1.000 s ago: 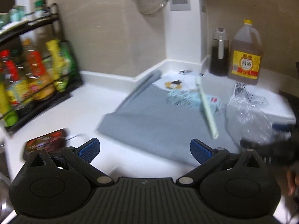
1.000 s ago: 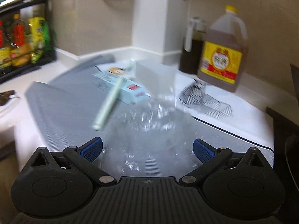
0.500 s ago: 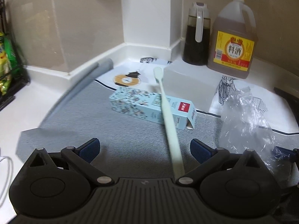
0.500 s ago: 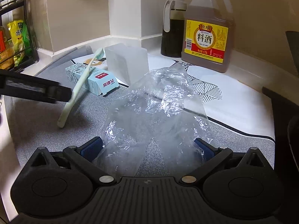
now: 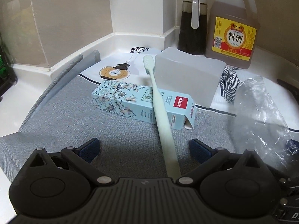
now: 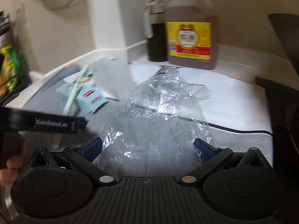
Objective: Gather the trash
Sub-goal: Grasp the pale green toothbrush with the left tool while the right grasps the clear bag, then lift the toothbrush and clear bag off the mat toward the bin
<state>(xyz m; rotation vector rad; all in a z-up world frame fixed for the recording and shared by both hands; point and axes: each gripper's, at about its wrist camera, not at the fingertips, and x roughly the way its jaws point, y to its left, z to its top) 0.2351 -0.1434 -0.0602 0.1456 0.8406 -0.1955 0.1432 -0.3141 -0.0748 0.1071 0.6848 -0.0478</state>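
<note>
A pale green toothbrush (image 5: 158, 102) lies slanted across a light blue toothpaste carton (image 5: 127, 100) on the grey mat (image 5: 74, 115). Its handle end runs between the fingers of my open left gripper (image 5: 144, 147), nearer the right finger and not gripped. A crumpled clear plastic bag (image 5: 261, 108) sits to the right. In the right wrist view that bag (image 6: 158, 112) lies between the spread fingers of my open right gripper (image 6: 147, 149). The toothbrush (image 6: 72, 100) and carton (image 6: 91, 97) show blurred at the left, behind the left gripper's black body (image 6: 46, 124).
A translucent plastic box (image 5: 188, 76) stands behind the carton. A large cooking-wine jug (image 5: 233, 28) and a dark sauce dispenser (image 5: 192, 24) stand against the wall corner. A dark stove edge (image 6: 280, 102) borders the right side. A condiment rack (image 6: 11, 71) is far left.
The left gripper swung right from the rack side and closed in on the toothbrush and carton. The right gripper came closer to the bag; its view is now blurred, with the left gripper nearer.
</note>
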